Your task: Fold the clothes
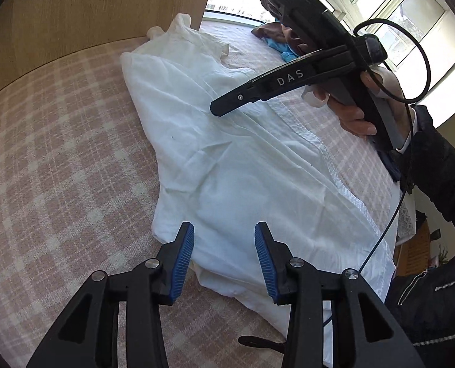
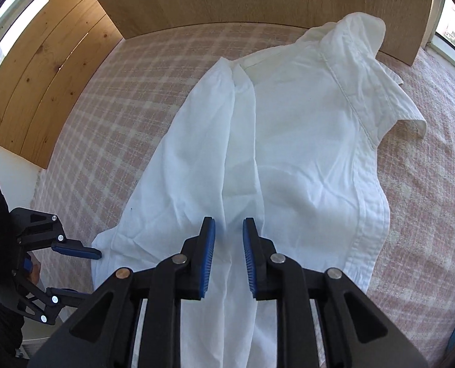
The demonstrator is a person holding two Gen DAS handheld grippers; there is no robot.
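Folding: white shirt (image 2: 288, 141) lies spread on the checked bedcover (image 2: 129, 98), one side turned in.
Left gripper (image 1: 224, 256): jaws apart, empty.
Right gripper (image 2: 229, 257): jaws apart, empty.
Tip: probably pinch the hem edge only, not the bedcover.

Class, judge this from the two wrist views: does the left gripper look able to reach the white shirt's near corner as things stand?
Probably yes. The left gripper is open with the white shirt lying flat just ahead on the checked blanket, and nothing lies between. The right gripper is further along the shirt.
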